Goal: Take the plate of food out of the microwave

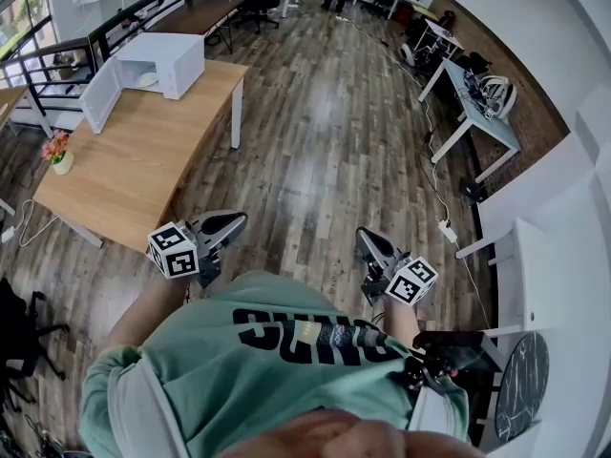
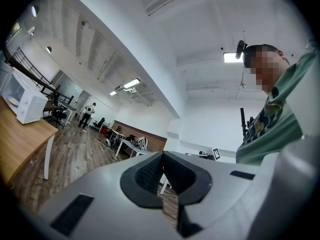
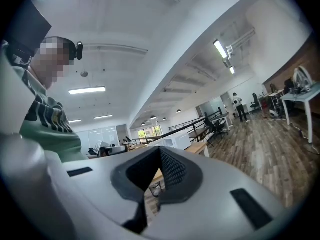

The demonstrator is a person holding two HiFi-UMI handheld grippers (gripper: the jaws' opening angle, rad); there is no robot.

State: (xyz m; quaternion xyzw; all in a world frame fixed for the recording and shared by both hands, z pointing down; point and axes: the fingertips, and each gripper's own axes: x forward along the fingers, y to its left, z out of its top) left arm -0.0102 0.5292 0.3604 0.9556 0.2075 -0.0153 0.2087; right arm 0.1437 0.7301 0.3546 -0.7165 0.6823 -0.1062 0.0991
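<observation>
— Two empty grippers, and nothing being grabbed? Left gripper (image 1: 234, 222) and right gripper (image 1: 366, 239) are both sitting clenched, close to the person's shirt (image 1: 286, 351).
— They're being carried, I'm guessing. The microwave (image 1: 167, 60) is standing well apart from them on the table (image 1: 143, 170), door (image 1: 100, 95) hanging open, the plate of food (image 1: 145, 79) apparently waiting inside it, so there's no call for opening up yet.

A flower vase (image 1: 61, 158) stands on the wooden table (image 1: 143, 175); 1 white desk (image 1: 492, 127) stands across the plank floor (image 1: 325, 141).
</observation>
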